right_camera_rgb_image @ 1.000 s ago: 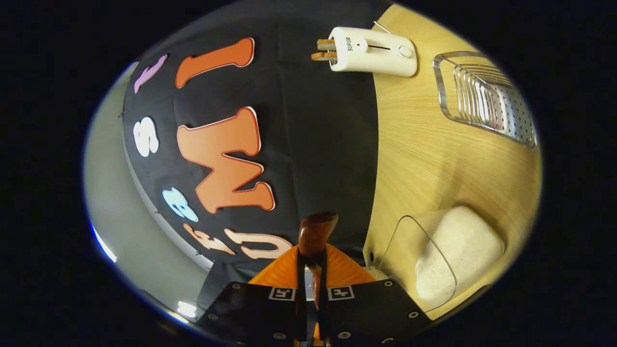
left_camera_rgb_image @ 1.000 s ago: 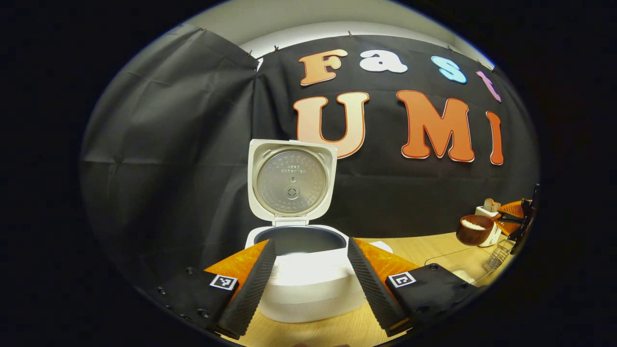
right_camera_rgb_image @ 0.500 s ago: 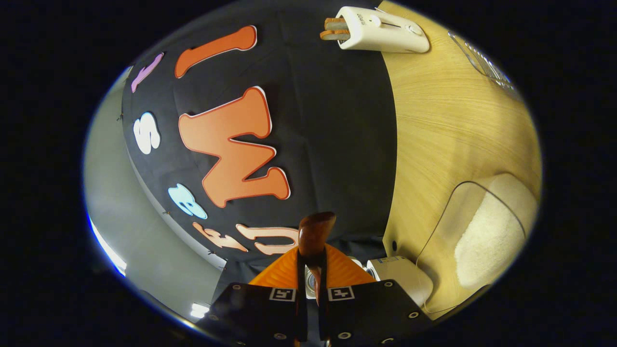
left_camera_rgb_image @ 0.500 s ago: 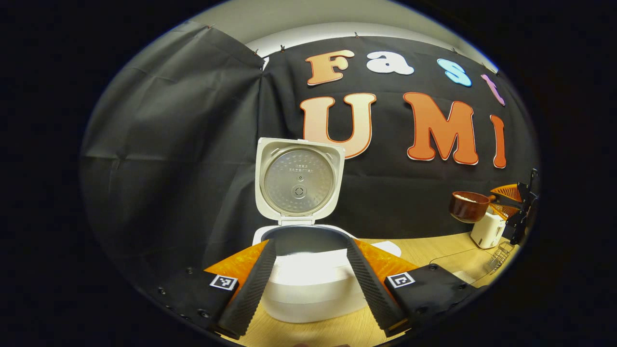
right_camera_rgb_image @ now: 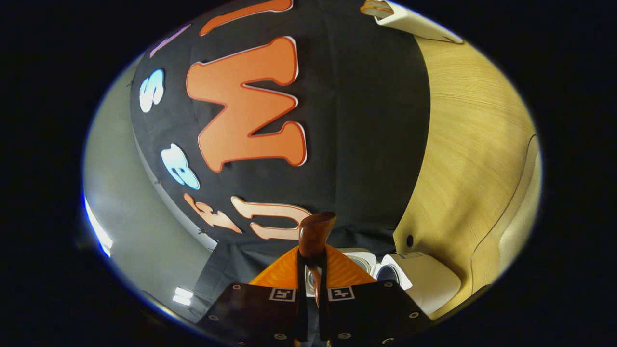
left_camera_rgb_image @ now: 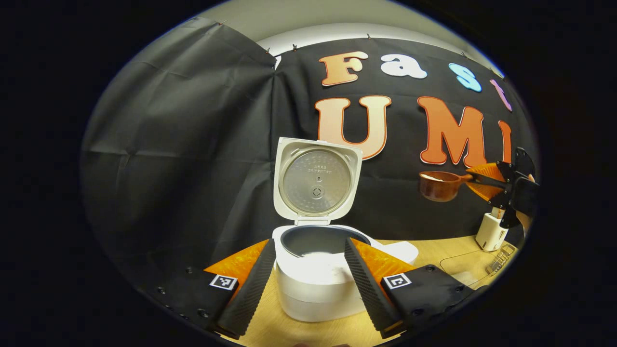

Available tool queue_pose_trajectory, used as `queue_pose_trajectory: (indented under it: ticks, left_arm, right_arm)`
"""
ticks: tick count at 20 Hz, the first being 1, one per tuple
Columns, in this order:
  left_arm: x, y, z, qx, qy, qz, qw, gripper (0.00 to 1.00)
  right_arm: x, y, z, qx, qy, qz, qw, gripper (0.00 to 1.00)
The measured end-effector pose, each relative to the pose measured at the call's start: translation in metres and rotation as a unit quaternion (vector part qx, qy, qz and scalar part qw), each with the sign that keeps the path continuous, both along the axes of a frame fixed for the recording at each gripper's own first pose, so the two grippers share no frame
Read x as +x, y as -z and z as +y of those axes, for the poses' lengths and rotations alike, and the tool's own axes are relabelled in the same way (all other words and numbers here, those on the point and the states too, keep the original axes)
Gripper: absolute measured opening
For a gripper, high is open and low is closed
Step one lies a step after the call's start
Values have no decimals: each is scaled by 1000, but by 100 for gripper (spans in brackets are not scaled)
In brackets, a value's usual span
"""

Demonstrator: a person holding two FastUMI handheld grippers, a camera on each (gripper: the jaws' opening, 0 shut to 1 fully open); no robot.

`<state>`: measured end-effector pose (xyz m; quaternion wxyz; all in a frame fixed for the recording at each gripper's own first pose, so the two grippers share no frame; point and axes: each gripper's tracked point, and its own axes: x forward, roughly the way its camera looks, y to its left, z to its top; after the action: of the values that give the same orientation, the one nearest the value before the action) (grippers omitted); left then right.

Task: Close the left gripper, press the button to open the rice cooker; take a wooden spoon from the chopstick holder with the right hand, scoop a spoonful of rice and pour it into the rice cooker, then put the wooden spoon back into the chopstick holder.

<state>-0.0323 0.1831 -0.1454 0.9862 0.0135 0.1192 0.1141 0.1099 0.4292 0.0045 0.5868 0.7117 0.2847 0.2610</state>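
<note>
Spillage is judged the main hazard at this stage. The wooden spoon point(left_camera_rgb_image: 439, 185) is carried high in the air by the right gripper point(left_camera_rgb_image: 487, 179), well to the right of the rice cooker point(left_camera_rgb_image: 320, 277) and well above the worktop point(left_camera_rgb_image: 434, 246); its handle is pinched between the two fingers, which are drawn narrow around it in the right gripper view point(right_camera_rgb_image: 313, 270). Whether rice lies in the bowl cannot be told from below. The cooker stands near the worktop's back edge with its lid point(left_camera_rgb_image: 317, 182) raised upright and the inner pot point(left_camera_rgb_image: 318, 240) exposed. The left gripper point(left_camera_rgb_image: 308, 274) is held wide apart, empty, hovering in front of the cooker. The chopstick holder point(left_camera_rgb_image: 490, 232) stands toward the worktop's right edge, below the spoon. In the right gripper view the scene is seen turned sideways; if the wrist is rolled further before the pot is reached, grains could be tipped onto the worktop. The handle could also swivel in so narrow a pinch, or the bowl could be knocked against the upright lid.
</note>
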Motion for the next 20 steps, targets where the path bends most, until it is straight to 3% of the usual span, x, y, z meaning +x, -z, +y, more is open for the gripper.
queue_pose_trajectory:
  ticks: [6,11,13,20]
  left_arm:
    - [-5,-2,28,19,-19,1,1000,94]
    - [-7,8,41,31,-29,10,999,94]
    - [-5,13,42,28,-27,13,999,92]
    - [-2,21,44,26,-28,22,999,94]
  right_arm:
    - [13,-6,83,-74,-15,-43,996,10]
    - [14,6,154,-146,-49,-81,985,9]
    - [14,9,174,-186,-55,-116,974,10]
    - [8,0,202,-288,-50,-270,917,10]
